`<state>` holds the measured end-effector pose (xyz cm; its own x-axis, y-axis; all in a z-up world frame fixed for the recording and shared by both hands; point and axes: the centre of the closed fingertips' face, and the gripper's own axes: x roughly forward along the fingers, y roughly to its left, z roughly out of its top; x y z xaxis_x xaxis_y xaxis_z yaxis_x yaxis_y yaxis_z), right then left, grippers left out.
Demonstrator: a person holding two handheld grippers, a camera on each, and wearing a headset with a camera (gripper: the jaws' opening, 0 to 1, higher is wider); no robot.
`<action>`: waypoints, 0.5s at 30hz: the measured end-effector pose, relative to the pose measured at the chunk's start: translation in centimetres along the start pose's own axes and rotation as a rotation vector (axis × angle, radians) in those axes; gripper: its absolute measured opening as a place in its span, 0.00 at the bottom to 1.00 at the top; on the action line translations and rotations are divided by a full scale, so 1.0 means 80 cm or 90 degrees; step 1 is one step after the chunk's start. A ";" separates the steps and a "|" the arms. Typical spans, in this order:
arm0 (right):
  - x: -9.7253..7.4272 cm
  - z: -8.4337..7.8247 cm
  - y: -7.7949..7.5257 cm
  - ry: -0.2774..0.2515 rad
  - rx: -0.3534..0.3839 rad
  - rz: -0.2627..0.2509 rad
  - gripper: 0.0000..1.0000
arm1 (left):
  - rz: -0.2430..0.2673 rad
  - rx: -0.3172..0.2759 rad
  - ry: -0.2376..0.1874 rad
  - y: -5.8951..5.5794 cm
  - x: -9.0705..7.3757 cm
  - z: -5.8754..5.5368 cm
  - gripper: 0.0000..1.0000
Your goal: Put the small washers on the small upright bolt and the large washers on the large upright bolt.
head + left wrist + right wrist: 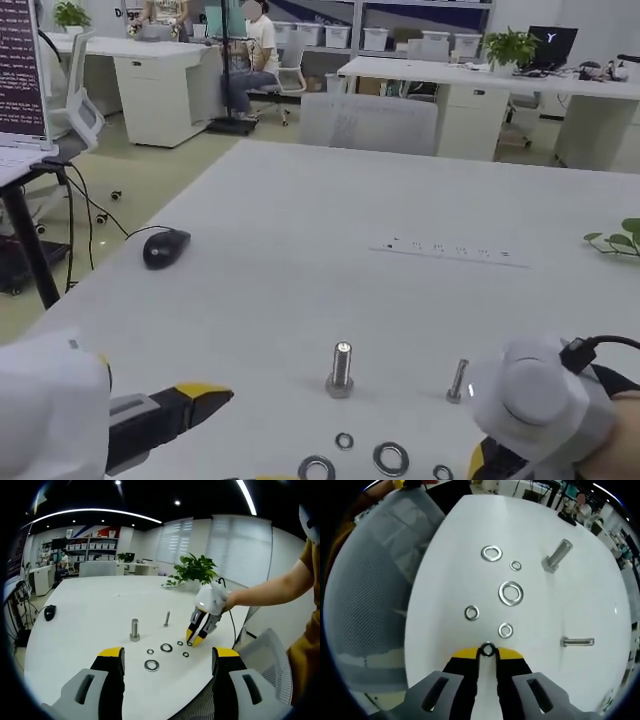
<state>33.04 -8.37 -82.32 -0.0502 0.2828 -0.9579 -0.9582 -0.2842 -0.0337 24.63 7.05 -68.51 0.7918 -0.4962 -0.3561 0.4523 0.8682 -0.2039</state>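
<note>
The large bolt (340,369) and the thinner small bolt (458,381) stand upright on the white table (300,270). Loose washers lie in front of them: a small washer (344,440), a large washer (391,458) and another large washer (316,467). My right gripper (487,652) is shut on a small washer (487,649), held low over the table's near edge, short of the other washers (510,593) and both bolts (557,556). My left gripper (168,655) is open and holds nothing, back from the washers (151,665); the right gripper (196,636) shows ahead of it.
A black mouse (166,247) lies far left and a white power strip (450,252) at the back. A plant (615,240) sits at the right edge. A mesh chair (375,580) stands just off the near table edge.
</note>
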 end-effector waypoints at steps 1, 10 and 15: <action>0.000 0.000 0.000 0.005 -0.011 -0.001 0.13 | 0.000 0.001 0.001 0.000 0.000 0.000 0.70; 0.000 0.001 0.000 0.005 -0.009 0.003 0.12 | -0.001 0.002 0.001 -0.002 -0.003 -0.001 0.70; -0.001 0.001 -0.001 0.003 -0.001 0.004 0.11 | -0.001 0.004 0.006 -0.003 -0.004 -0.002 0.70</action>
<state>33.09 -8.27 -82.21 -0.0541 0.2769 -0.9594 -0.9575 -0.2868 -0.0287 24.20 6.99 -68.52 0.7867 -0.4980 -0.3649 0.4567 0.8671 -0.1988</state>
